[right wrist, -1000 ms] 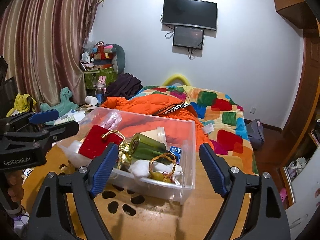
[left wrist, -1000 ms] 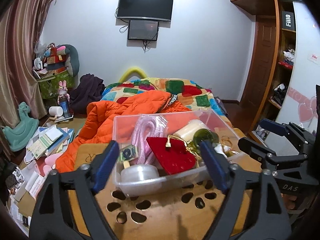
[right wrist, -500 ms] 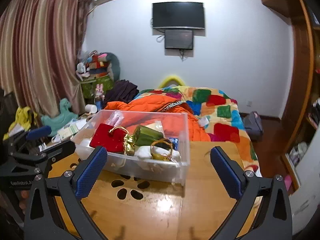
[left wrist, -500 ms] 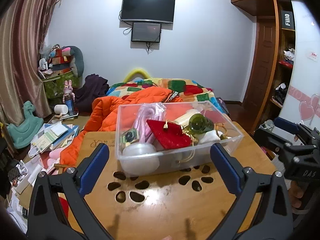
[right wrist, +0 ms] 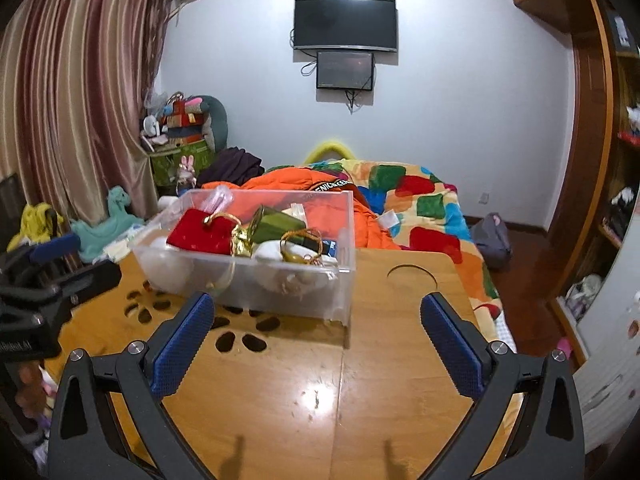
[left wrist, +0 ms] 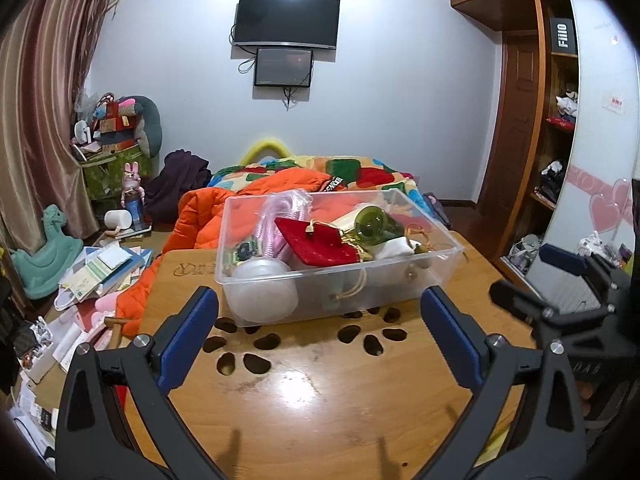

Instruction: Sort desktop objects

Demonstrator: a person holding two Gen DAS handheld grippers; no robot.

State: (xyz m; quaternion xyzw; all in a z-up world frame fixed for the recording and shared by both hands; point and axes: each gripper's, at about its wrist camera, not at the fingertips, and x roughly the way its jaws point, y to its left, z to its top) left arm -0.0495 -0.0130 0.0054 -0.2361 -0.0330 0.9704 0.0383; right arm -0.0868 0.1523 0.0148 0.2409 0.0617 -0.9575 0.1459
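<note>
A clear plastic box (left wrist: pixel 340 284) stands on the wooden table (left wrist: pixel 320 400), just beyond both grippers. Inside lie a red pouch (left wrist: pixel 316 240), a green bottle (left wrist: pixel 372 222), a pink bagged cord (left wrist: pixel 276 220) and a white round tub (left wrist: pixel 264 292). My left gripper (left wrist: pixel 316 302) is open, short of the box's near wall, with nothing between its blue pads. In the right wrist view the box (right wrist: pixel 248 276) sits ahead and to the left. My right gripper (right wrist: pixel 316 302) is also open and empty near the box's right corner. Each gripper shows at the edge of the other's view, the right gripper (left wrist: pixel 560 292) and the left gripper (right wrist: pixel 60 276).
Petal-shaped holes (left wrist: pixel 256 340) pierce the table in front of the box, and a round cut-out (right wrist: pixel 412 276) lies to its right. Behind is a bed with an orange jacket (left wrist: pixel 248 200). Books and toys (left wrist: pixel 100 268) litter the floor on the left; shelves (left wrist: pixel 560 140) stand on the right.
Both grippers have drawn back from the box and their jaws have spread wider. The box now looks farther off, free on the table.
</note>
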